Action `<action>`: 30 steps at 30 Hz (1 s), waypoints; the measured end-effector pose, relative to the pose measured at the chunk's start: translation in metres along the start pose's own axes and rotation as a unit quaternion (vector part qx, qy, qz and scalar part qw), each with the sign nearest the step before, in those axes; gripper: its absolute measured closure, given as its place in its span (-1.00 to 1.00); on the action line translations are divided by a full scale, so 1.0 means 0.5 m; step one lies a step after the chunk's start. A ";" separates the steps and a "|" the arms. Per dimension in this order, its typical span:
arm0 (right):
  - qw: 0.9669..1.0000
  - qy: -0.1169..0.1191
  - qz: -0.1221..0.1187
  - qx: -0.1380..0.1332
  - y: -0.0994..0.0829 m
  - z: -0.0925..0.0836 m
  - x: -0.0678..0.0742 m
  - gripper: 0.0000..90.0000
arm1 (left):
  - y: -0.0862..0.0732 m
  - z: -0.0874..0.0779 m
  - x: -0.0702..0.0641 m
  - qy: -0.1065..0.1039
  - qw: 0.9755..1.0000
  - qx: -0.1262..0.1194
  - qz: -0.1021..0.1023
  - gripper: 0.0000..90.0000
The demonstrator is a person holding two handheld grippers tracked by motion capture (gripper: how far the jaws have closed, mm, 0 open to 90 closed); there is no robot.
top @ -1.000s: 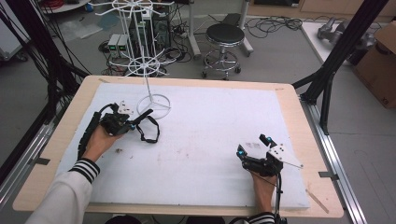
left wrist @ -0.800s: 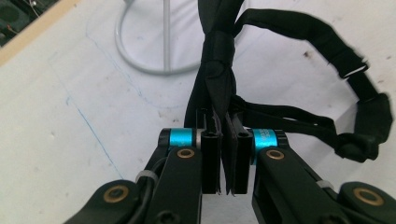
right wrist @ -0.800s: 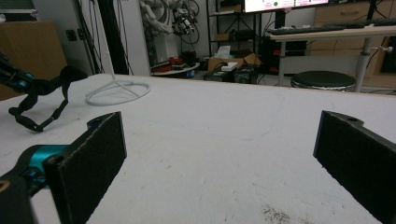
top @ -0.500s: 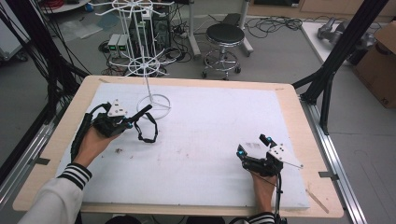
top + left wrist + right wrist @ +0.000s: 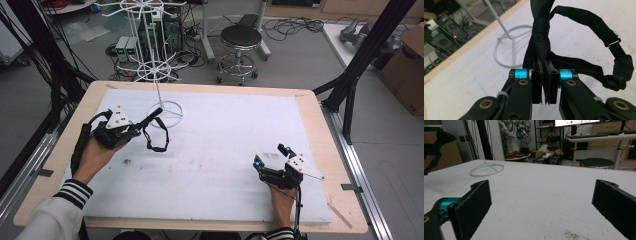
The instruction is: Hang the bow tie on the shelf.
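The left claw [image 5: 543, 86] is clamped on a black strap [image 5: 156, 131], held above the table [image 5: 225, 145] beside the white wire stand [image 5: 159, 85]; the right claw [image 5: 541, 205] is spread apart, resting on the table.

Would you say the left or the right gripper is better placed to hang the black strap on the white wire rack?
Left, probably. The left gripper is shut on the black strap, beside the white wire rack's base. The right gripper is open, empty, and far across the white foam mat.
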State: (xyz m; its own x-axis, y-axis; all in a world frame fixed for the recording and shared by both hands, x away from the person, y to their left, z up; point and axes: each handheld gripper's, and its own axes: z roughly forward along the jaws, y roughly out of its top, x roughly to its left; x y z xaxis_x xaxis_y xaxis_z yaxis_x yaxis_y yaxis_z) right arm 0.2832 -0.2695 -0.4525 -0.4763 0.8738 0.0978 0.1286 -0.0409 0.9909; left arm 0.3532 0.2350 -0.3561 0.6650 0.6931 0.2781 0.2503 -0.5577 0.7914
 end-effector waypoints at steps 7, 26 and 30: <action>1.000 0.000 -0.003 0.000 0.000 0.000 0.001 -0.97 | 0.009 -0.030 0.001 0.018 0.999 -0.039 -0.001 0.91; 1.000 -0.003 -0.003 0.003 0.000 0.000 0.002 -0.97 | 0.096 -0.092 0.007 0.032 0.993 -0.110 0.003 0.91; 1.000 -0.002 -0.005 0.003 0.000 0.000 0.002 -0.97 | 0.110 -0.095 0.012 0.039 0.992 -0.118 -0.001 0.91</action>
State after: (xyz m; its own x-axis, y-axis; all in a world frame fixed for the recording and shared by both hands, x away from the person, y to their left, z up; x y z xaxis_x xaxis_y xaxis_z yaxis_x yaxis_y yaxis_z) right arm 0.2829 -0.2686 -0.4524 -0.4740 0.8762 0.0875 0.1293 -0.0290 0.9912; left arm 0.3375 0.2303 -0.2852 0.6061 0.7326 0.3096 0.0735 -0.4393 0.8953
